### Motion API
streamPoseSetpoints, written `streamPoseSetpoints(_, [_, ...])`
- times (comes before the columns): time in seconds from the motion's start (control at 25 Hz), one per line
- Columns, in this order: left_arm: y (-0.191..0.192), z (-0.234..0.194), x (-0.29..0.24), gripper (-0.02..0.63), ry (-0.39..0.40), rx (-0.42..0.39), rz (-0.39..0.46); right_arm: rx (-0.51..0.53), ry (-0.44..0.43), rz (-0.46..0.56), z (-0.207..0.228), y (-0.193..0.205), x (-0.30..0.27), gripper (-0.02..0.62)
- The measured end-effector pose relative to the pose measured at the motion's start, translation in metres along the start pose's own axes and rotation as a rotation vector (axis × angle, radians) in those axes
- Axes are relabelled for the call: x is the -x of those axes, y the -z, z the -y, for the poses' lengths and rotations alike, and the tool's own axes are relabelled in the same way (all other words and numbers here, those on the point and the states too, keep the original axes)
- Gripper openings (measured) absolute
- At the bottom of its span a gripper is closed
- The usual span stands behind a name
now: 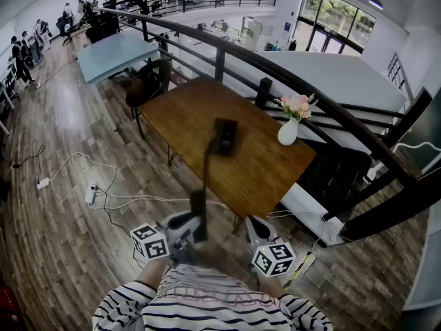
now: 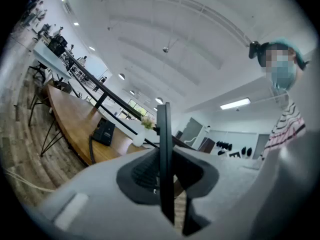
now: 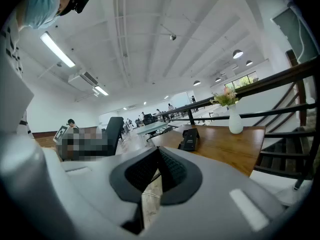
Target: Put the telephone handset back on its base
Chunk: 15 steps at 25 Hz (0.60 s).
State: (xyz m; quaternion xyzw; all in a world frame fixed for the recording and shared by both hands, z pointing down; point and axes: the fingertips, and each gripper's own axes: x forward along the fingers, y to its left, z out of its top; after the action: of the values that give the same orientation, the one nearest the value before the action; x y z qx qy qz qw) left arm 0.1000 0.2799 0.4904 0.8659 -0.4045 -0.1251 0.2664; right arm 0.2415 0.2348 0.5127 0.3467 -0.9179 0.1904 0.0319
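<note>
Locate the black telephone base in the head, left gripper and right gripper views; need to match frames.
Head view: black telephone base at centre, on the brown wooden table.
Left gripper view: base left of centre, on the table.
Right gripper view: base just right of centre, near the table's left edge.
Shared landmark: white vase of pink flowers, right of the base in every view.

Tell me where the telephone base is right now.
In the head view the telephone base sits near the middle of the wooden table, left of the white vase that stands by the railing.
</note>
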Motion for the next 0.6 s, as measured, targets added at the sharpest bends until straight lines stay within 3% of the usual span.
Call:
streamPoseSetpoints(0.28, [-0.011, -0.014, -0.007, 0.072, 0.009, -0.018, 0.005, -0.004, -0.001, 0.027, 0.005, -0.009, -0.017, 0.000])
streamPoseSetpoints(0.6, [-0.030, -0.065, -0.025, 0.072, 0.044, 0.037, 0.007, -0.005, 0.051, 0.011, 0.019, -0.015, -0.066, 0.000])
